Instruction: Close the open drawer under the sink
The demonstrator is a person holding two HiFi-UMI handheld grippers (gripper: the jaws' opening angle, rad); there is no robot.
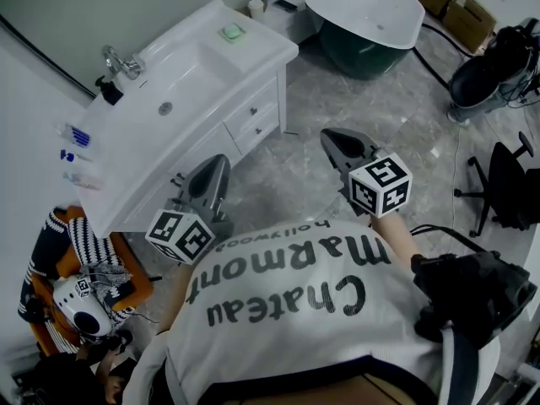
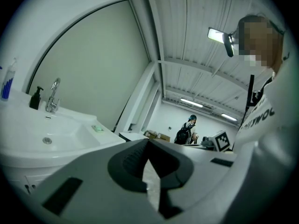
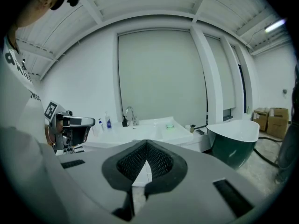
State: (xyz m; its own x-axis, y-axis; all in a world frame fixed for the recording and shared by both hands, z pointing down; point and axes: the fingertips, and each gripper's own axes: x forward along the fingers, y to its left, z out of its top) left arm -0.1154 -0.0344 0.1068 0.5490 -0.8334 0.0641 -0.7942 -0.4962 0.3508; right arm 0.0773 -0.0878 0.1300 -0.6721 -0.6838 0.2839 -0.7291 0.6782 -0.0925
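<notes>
A bathroom showroom with a grey marbled floor, seen steeply from above a person in a white printed shirt. Nearest, held out in front of the body, are the left gripper and the right gripper. Each has a marker cube at its back, and both are over bare floor, touching nothing. Beyond the left gripper stands a white vanity with a sink set in its top. Its two drawer fronts, one above the other with small knobs, sit at the end nearer the bathtub. From this angle both fronts look level with the cabinet face and neither clearly stands out. That would fit a drawer already pushed home or one ajar too slightly to see. Farther off is a dark bathtub with a white rim. As a judgement of risk: if a front does stand proud, a narrow closed tip pressing the smooth panel could skid off or snag a knob. An off-centre push could also skew the drawer on its runners. Each gripper's own view shows its jaws pressed together at the tips with nothing between them.
</notes>
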